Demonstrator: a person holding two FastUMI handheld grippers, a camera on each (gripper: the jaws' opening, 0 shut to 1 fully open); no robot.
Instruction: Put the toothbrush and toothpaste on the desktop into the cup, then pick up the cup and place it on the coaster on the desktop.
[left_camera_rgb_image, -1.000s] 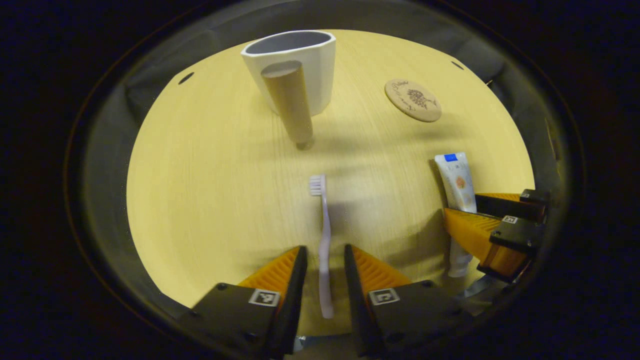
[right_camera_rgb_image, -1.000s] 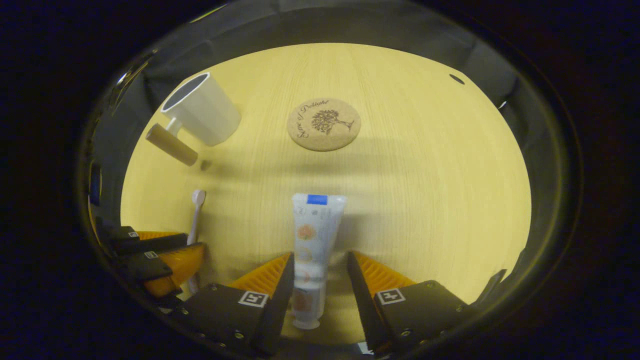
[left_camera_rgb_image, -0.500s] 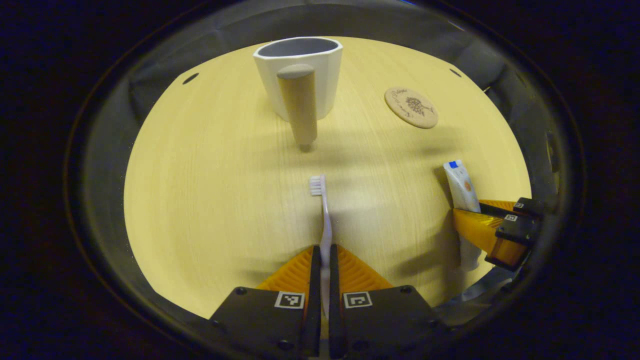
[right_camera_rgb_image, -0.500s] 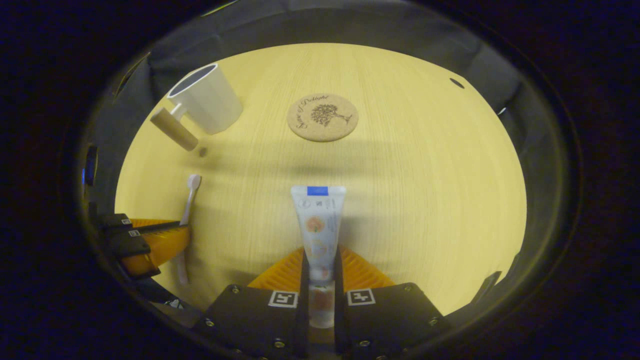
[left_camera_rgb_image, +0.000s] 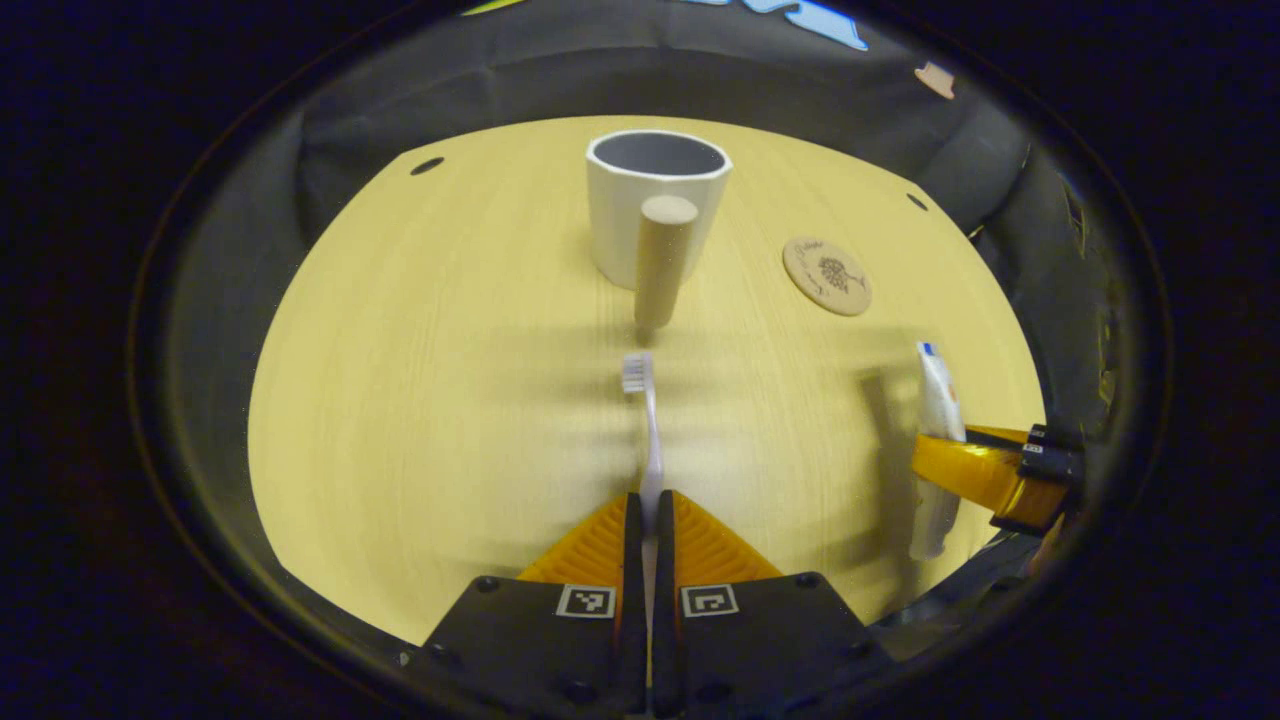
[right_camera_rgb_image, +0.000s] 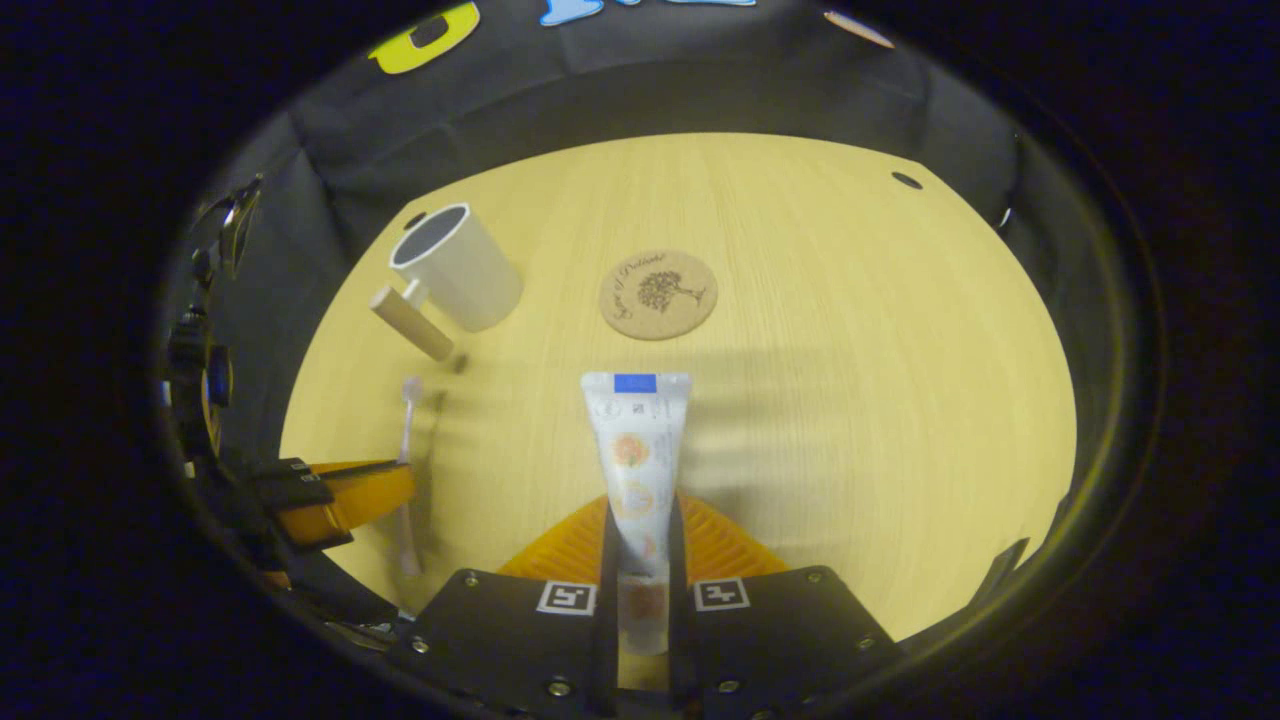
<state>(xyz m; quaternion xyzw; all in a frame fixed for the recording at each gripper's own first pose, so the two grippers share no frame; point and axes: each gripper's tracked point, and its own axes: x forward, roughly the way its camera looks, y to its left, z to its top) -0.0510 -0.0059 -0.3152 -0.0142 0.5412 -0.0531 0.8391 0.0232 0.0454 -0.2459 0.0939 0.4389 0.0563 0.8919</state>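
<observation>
A pale lilac toothbrush points away from me, bristles forward, with my left gripper shut on its handle and holding it above the yellow desktop. My right gripper is shut on the white toothpaste tube, also lifted off the table. The white cup with a wooden peg handle stands upright straight ahead in the left gripper view, and at the far left in the right gripper view. The round cork coaster lies ahead of the toothpaste and right of the cup.
The table ends in a curved far edge against the black cloth wall. Small dark holes mark the tabletop near its back corners. The other gripper appears at each view's side: right gripper, left gripper.
Both grippers closed from open, the left on the toothbrush and the right on the toothpaste, then rose off the table; the cup and coaster now look farther away.
</observation>
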